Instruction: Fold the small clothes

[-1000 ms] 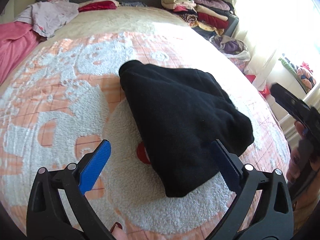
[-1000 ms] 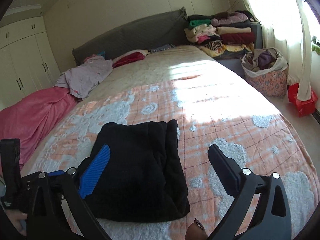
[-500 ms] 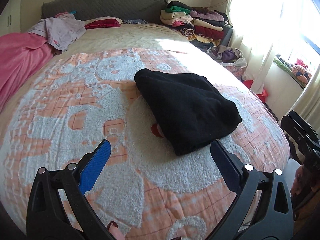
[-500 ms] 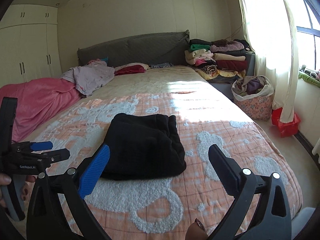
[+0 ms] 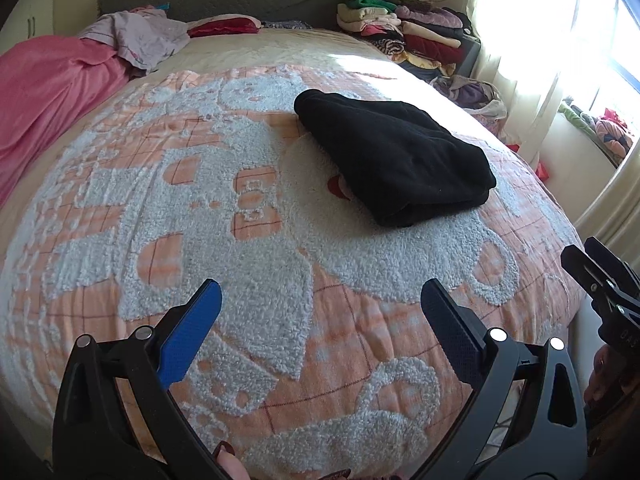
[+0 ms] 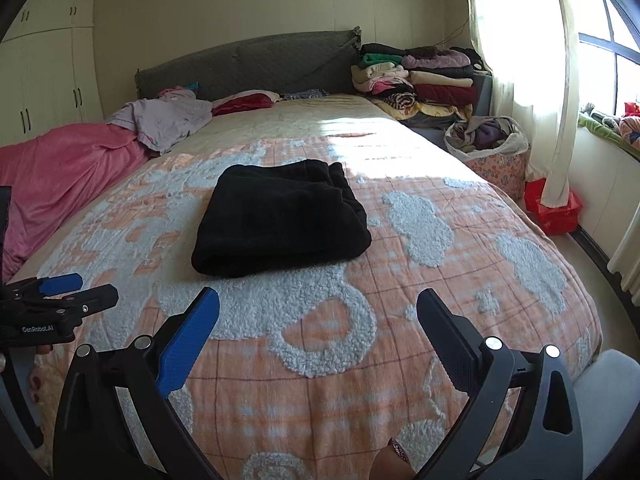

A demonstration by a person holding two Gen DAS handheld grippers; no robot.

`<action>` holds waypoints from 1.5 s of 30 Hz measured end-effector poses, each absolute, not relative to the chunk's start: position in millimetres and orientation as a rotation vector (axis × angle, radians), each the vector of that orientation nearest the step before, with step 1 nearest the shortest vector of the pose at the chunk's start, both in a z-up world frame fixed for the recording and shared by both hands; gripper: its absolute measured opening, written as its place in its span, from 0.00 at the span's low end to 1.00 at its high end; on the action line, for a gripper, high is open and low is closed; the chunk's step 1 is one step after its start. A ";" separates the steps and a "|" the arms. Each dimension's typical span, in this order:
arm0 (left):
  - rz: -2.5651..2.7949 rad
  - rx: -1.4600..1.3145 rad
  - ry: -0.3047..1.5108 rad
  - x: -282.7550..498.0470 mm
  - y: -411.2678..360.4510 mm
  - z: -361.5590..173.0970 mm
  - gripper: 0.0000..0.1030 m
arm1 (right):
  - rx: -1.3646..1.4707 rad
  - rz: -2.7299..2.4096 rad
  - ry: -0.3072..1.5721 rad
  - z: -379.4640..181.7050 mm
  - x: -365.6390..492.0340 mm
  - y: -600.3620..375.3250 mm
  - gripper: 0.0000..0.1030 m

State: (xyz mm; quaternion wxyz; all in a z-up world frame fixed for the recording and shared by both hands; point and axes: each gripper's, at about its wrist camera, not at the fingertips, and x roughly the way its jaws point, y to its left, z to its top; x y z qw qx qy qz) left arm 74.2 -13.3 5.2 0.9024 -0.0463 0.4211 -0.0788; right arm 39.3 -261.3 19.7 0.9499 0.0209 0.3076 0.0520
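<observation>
A black garment [image 5: 394, 156] [image 6: 280, 218] lies folded into a thick rectangle on the orange and white blanket [image 5: 248, 264] [image 6: 400, 288] in the middle of the bed. My left gripper [image 5: 320, 312] hovers open near the bed's foot, well short of the garment, with nothing between its fingers. My right gripper [image 6: 318, 316] is open too, also back from the garment and empty. The right gripper's tips [image 5: 588, 264] show at the right edge of the left wrist view, and the left gripper [image 6: 60, 292] at the left edge of the right wrist view.
A pink blanket [image 6: 60, 172] and a lilac garment [image 6: 168, 120] lie at the bed's left. Stacked folded clothes [image 6: 420, 80] sit at the far right by the headboard. A laundry basket [image 6: 492, 148] and a red box [image 6: 554, 208] stand on the floor beside the curtain.
Both grippers have pulled back from the folded black garment toward the foot of the bed and risen. The garment stays where it lay.
</observation>
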 end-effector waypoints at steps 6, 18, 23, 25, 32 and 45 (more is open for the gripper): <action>-0.139 -0.092 0.883 70.5 -12.2 3.9 0.91 | 0.061 0.122 0.633 19.0 37.4 -262.6 0.96; -0.119 -0.086 0.883 67.2 -14.0 5.0 0.91 | 0.060 0.149 0.638 17.0 31.6 -262.0 0.96; -0.108 -0.085 0.887 66.4 -13.7 5.1 0.91 | 0.059 0.158 0.647 15.7 31.4 -258.4 0.96; -0.109 -0.086 0.887 66.4 -13.3 5.0 0.91 | 0.065 0.165 0.650 14.8 31.3 -257.5 0.96; -0.102 -0.076 0.887 66.3 -13.5 5.1 0.91 | 0.050 0.169 0.654 15.8 33.0 -254.4 0.96; -0.104 -0.082 0.879 65.4 -14.6 8.9 0.91 | 0.055 0.167 0.658 15.6 30.3 -259.4 0.96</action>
